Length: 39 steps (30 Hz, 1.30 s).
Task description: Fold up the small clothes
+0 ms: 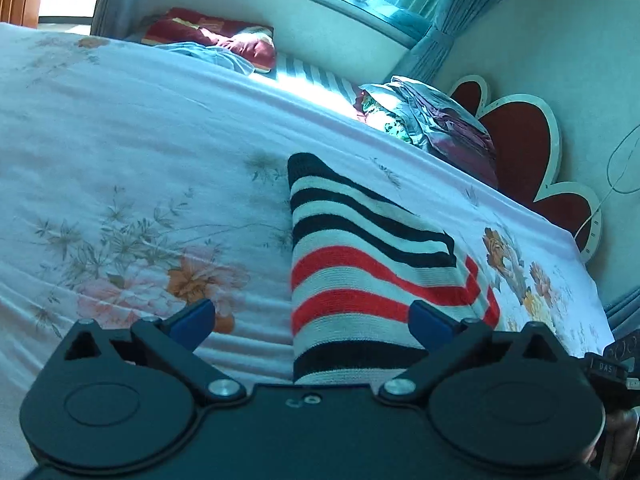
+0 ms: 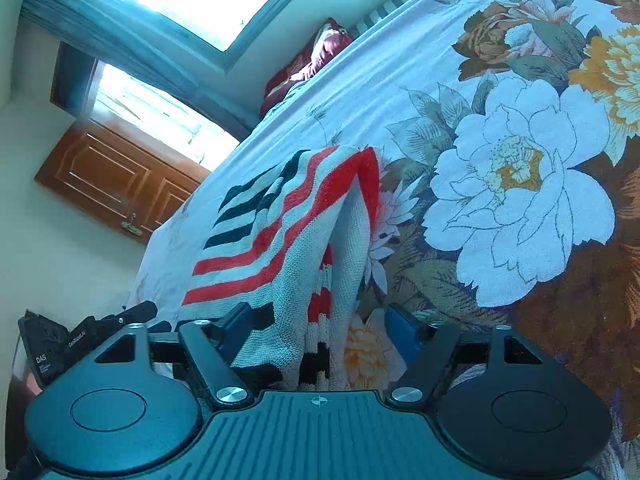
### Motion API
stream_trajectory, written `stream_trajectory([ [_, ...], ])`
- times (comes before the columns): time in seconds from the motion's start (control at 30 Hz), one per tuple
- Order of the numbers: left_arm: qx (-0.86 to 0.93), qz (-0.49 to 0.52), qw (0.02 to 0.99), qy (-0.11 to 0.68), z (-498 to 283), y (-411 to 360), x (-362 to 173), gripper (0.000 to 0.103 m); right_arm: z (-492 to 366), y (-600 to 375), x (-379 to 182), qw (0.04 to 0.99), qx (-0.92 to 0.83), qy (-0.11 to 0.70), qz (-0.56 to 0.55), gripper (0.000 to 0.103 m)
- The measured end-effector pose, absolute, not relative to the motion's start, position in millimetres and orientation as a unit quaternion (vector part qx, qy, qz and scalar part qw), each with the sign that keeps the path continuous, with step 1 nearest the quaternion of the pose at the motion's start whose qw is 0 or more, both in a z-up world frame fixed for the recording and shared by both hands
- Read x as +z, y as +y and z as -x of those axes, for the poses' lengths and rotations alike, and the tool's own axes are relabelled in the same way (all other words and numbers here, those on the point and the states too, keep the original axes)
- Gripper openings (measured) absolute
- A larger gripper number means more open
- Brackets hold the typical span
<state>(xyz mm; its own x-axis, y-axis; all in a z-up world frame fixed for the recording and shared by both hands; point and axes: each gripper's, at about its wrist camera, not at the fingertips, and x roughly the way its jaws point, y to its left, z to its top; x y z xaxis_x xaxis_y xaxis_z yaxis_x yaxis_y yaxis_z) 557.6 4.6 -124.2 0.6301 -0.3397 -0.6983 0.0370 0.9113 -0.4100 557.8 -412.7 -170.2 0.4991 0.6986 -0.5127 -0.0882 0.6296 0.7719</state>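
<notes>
Striped knitted garment (image 1: 360, 264): small knit piece in black, red and pale grey-white bands, lying folded on the bed. In the left wrist view it runs from centre frame down to the lower middle, one layer lapped over another. In the right wrist view (image 2: 288, 232) it sits centre-left, its near edge raised in a loose fold.

Floral bedsheet (image 1: 140, 140): pale cotton sheet printed with pink, orange and brown flowers, filling most of both views; bears the garment.

Left gripper (image 1: 312, 320): black two-finger tool with blue pads, lower frame. Jaws spread wide; the garment lies between and beneath them, neither pad pressing on it.

Right gripper (image 2: 320, 332): same build, lower frame of its own view. Jaws apart; the raised fold of knit stands between the blue pads, not clamped.

Red-and-white scalloped headboard (image 1: 528, 152): right of frame, against the wall.

Heap of folded clothes (image 1: 424, 120): upper right, beside the headboard.

Dark red pillow (image 1: 224, 36): upper centre-left, below the window.

Brown wooden door (image 2: 116, 180): left of frame.
</notes>
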Motion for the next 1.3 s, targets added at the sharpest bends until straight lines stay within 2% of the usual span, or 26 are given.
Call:
stream_trajectory([
  [0.1,-0.151,0.209,0.856,0.449,-572,4,-139,0.102,-562,-411,-176,0.78,0.261,0.442,-0.358,0.077],
  [0.2,-0.174,0.195,0.835,0.484,-587,-6,-155,0.099,-566,-409,-181,0.771,0.271,0.446,-0.364,0.077],
  [0.23,-0.175,0.183,0.832,0.494,-591,-10,-159,0.097,-568,-407,-183,0.768,0.273,0.452,-0.363,0.076],
  [0.27,-0.176,0.175,0.829,0.5,-594,-14,-164,0.09,-571,-404,-184,0.767,0.274,0.458,-0.357,0.076],
  [0.33,-0.18,0.167,0.828,0.504,-599,-22,-168,0.088,-576,-399,-184,0.766,0.274,0.463,-0.351,0.076],
  [0.4,-0.187,0.158,0.829,0.503,-603,-30,-168,0.077,-583,-394,-181,0.765,0.271,0.473,-0.342,0.076],
  [0.5,-0.186,0.147,0.83,0.505,-606,-39,-167,0.075,-590,-382,-177,0.769,0.282,0.481,-0.313,0.076],
  [0.53,-0.185,0.147,0.83,0.506,-607,-40,-167,0.075,-592,-379,-176,0.769,0.285,0.482,-0.307,0.071],
  [0.57,-0.182,0.148,0.829,0.507,-607,-41,-167,0.075,-593,-374,-177,0.771,0.284,0.485,-0.298,0.056],
  [0.6,-0.181,0.147,0.83,0.506,-605,-40,-166,0.074,-594,-371,-177,0.776,0.279,0.486,-0.289,0.051],
  [0.67,-0.179,0.126,0.838,0.5,-602,-45,-163,0.07,-593,-365,-176,0.786,0.276,0.481,-0.274,0.042],
  [0.77,-0.176,0.06,0.857,0.48,-594,-63,-149,0.057,-580,-345,-159,0.823,0.26,0.463,-0.2,0.035],
  [0.87,-0.175,-0.016,0.872,0.457,-582,-81,-136,0.049,-562,-321,-137,0.86,0.236,0.434,-0.126,0.034],
  [1.0,-0.186,-0.027,0.882,0.433,-567,-70,-121,0.046,-544,-299,-111,0.882,0.221,0.405,-0.091,0.033],
  [1.3,-0.164,-0.023,0.896,0.412,-542,51,-88,0.046,-533,-174,-78,0.883,0.255,0.389,-0.065,0.033],
])
